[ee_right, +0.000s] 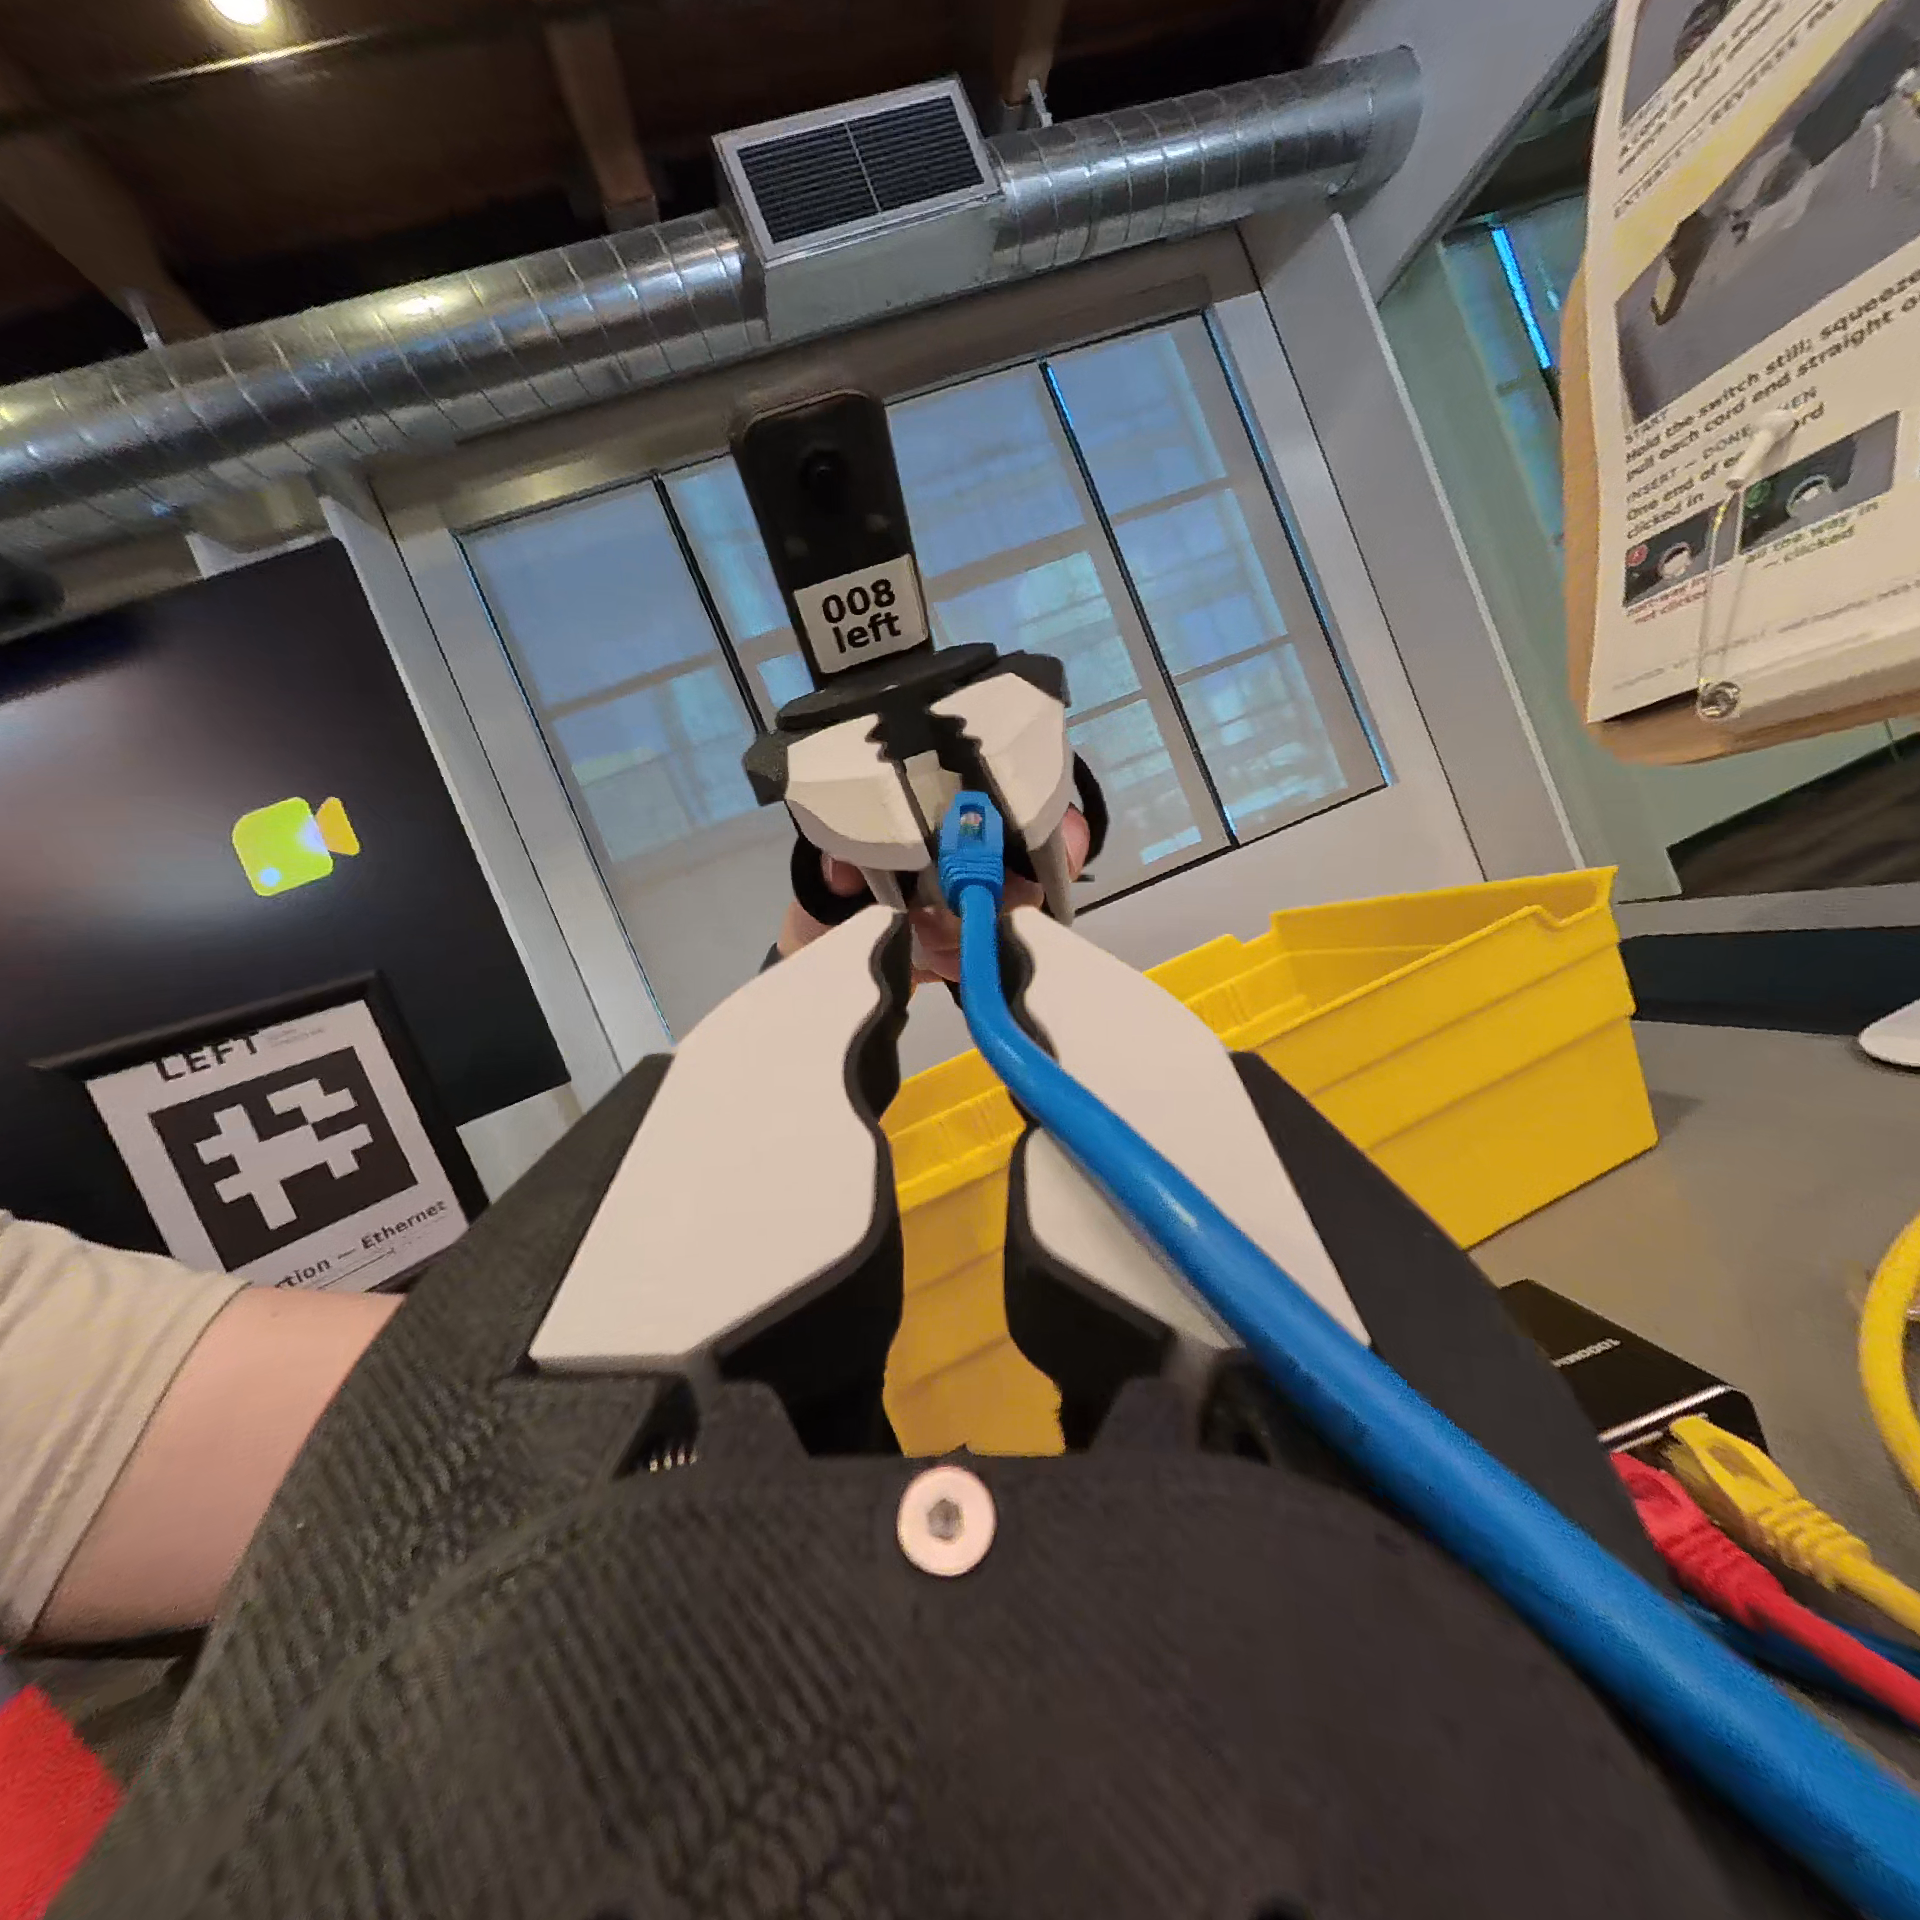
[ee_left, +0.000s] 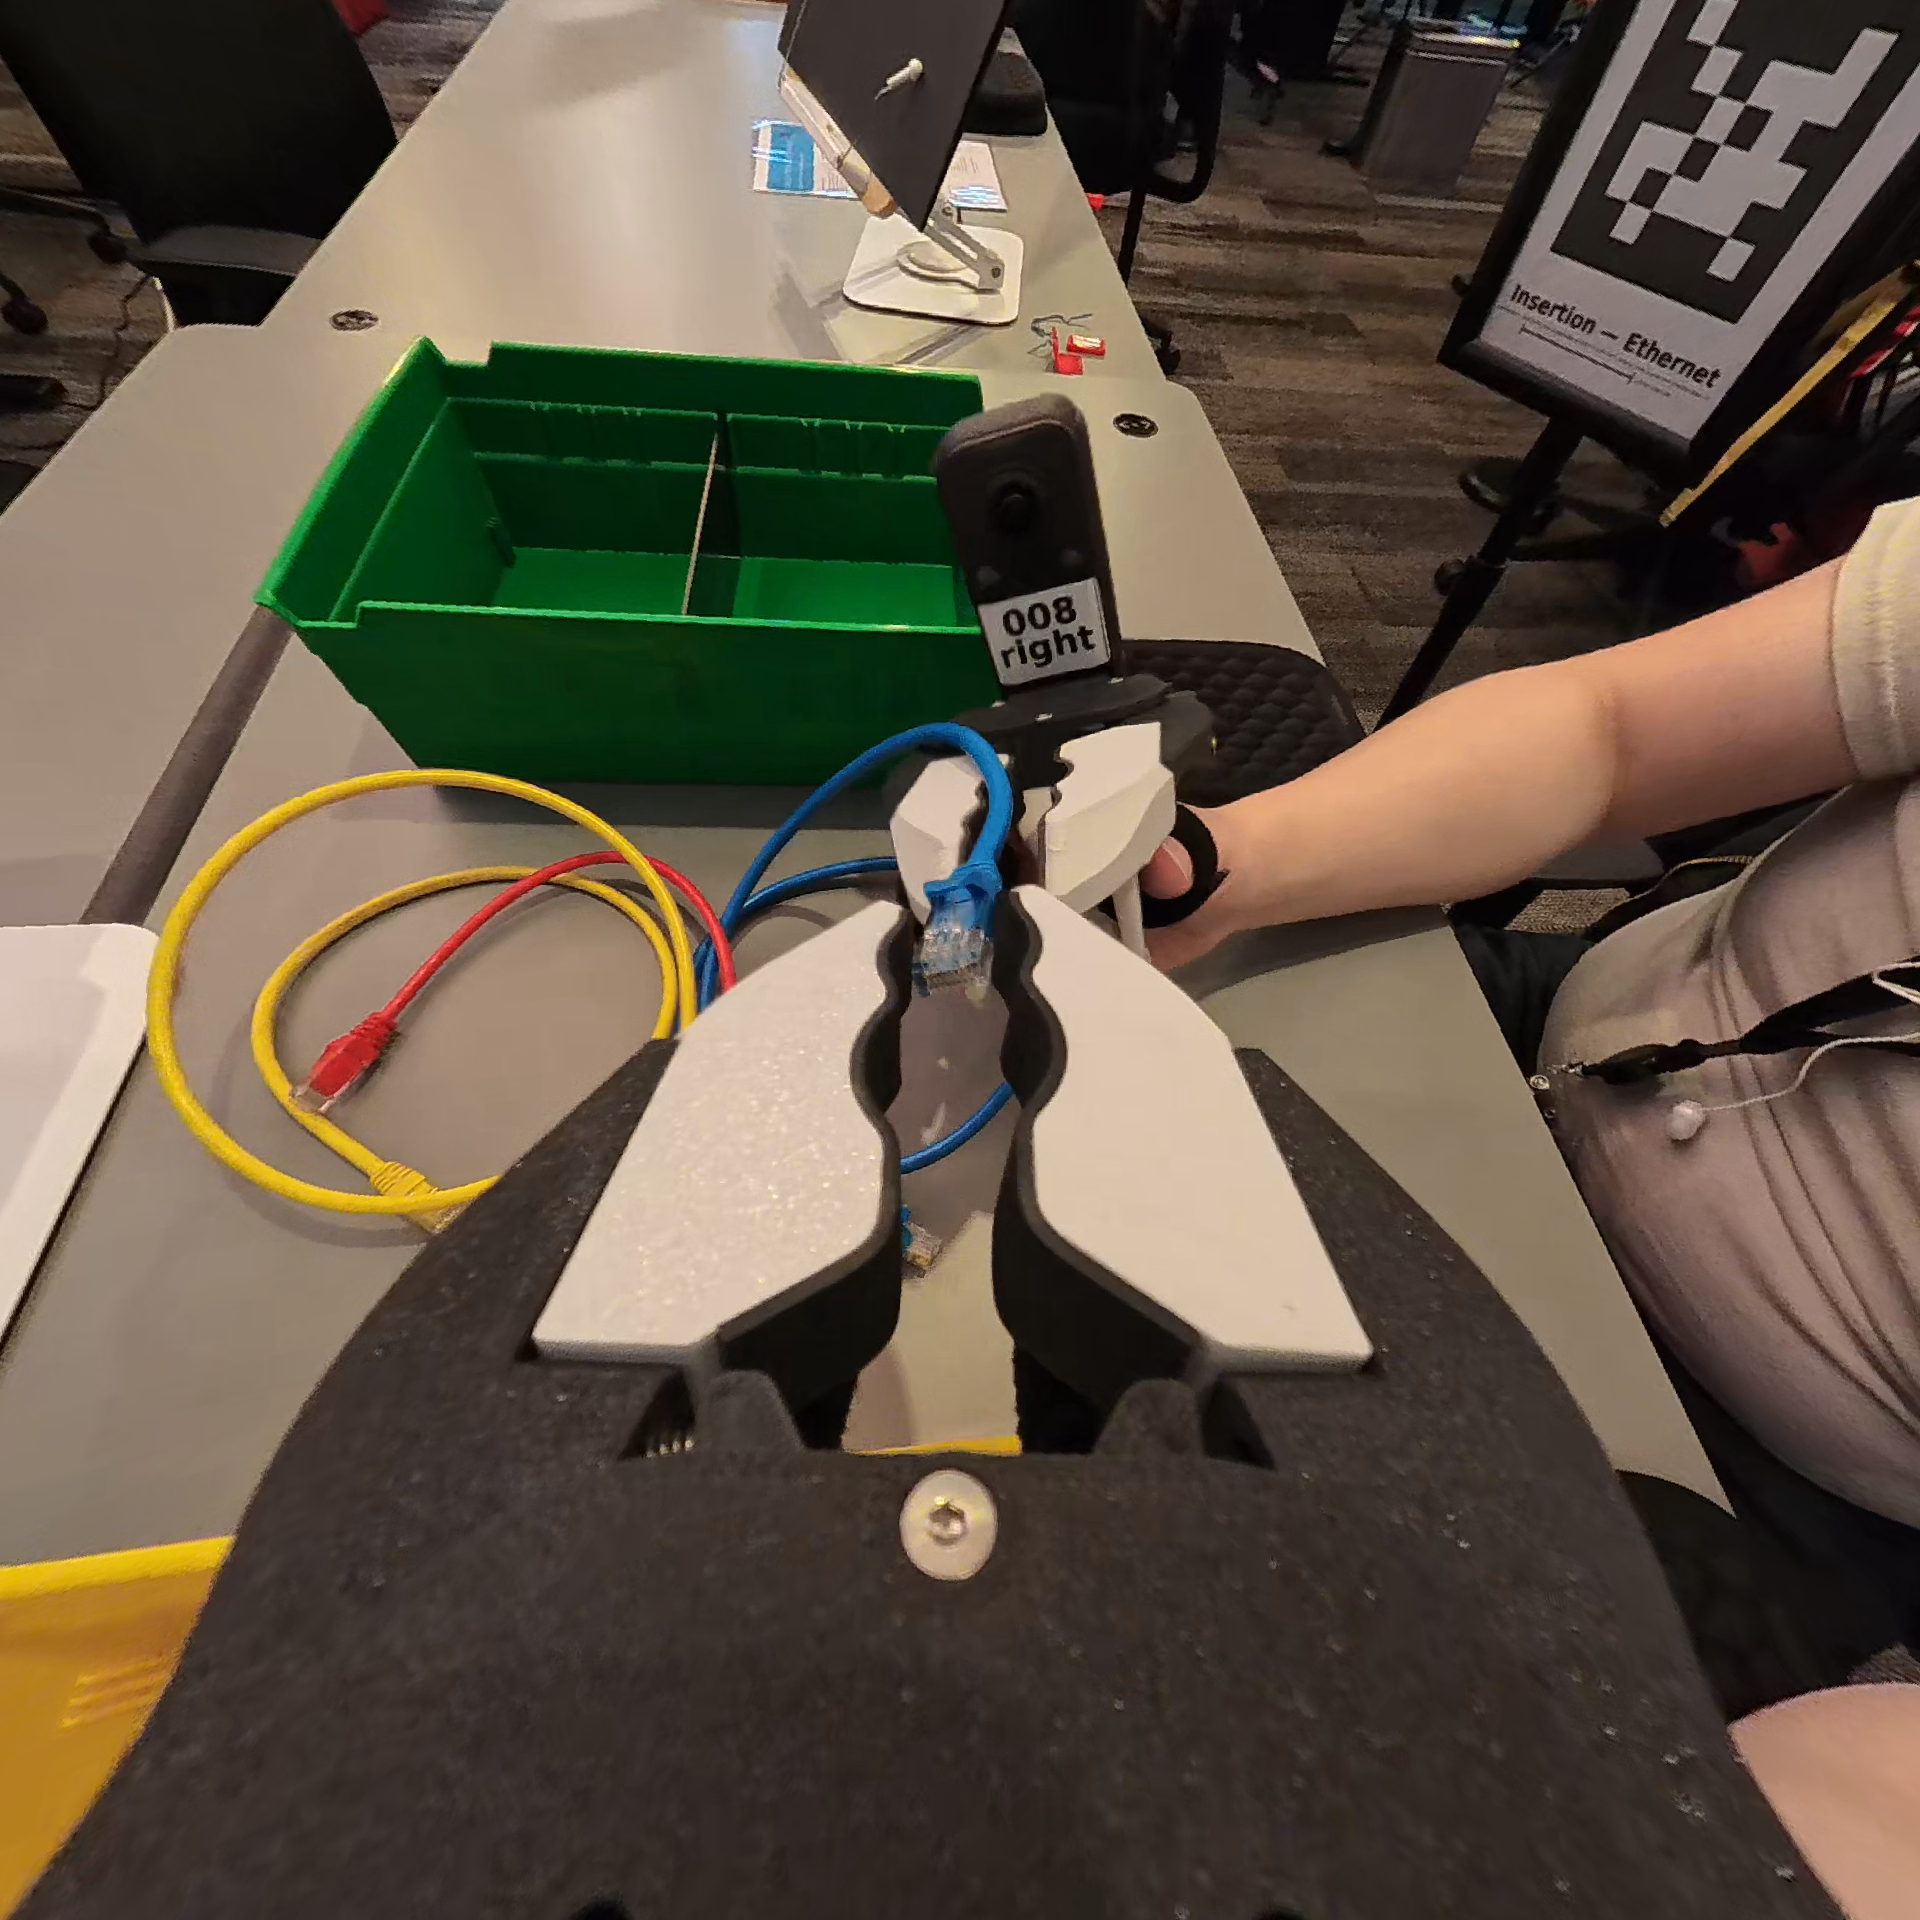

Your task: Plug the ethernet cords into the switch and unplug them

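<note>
The blue cord's plug (ee_left: 951, 930) hangs in the air between my two grippers, which face each other. My left gripper (ee_left: 956, 920) has its jaws close around the plug, which also shows in the right wrist view (ee_right: 971, 836). My right gripper (ee_right: 958, 930) grips the blue cord (ee_right: 1247, 1247) just behind the plug, and the cord lies over one finger. The black switch (ee_right: 1621, 1371) sits at the lower right with a yellow plug (ee_right: 1756, 1496) and a red plug (ee_right: 1704, 1548) in it. Loose red (ee_left: 343, 1070), yellow (ee_left: 405, 1184) and second blue (ee_left: 916, 1242) plugs lie on the table.
A green divided bin (ee_left: 623, 686) stands behind the cords and a yellow bin (ee_right: 1455, 1091) behind the left gripper. A white tray (ee_left: 52, 1039) lies at the left edge. A stand with a tilted board (ee_left: 935, 260) is farther back. A person's forearm (ee_left: 1455, 790) reaches in from the right. The tips of both grippers are at nearly the same place.
</note>
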Demonstrator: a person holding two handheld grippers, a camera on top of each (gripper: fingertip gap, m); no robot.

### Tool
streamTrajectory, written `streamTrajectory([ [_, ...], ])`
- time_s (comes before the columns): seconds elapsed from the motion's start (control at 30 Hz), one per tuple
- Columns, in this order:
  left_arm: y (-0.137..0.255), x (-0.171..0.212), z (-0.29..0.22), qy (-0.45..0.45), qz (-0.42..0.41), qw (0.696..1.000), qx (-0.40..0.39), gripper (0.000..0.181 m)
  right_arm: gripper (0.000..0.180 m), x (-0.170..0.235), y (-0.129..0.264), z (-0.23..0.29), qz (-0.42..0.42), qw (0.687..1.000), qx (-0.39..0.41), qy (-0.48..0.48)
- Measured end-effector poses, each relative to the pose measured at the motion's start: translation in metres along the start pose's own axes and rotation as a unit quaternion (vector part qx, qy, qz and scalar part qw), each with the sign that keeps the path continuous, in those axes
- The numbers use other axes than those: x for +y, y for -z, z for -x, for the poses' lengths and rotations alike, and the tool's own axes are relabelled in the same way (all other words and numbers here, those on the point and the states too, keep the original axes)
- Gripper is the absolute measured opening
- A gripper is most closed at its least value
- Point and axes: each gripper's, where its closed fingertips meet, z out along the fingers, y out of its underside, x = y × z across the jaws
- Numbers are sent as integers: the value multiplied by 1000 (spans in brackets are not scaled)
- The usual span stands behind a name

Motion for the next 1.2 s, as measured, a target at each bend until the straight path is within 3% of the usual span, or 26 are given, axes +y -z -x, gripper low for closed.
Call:
streamTrajectory([
  [0.43, -1, 3, -6, -19, 13, 1000, 3, 13, 14, -3, 4, 0, -21, 999, -10, -32],
  [1.2, -7, 7, -10, -19, 32, 999, 17, 13, 11, -2, 8, 3, 13, 999, 3, 37],
])
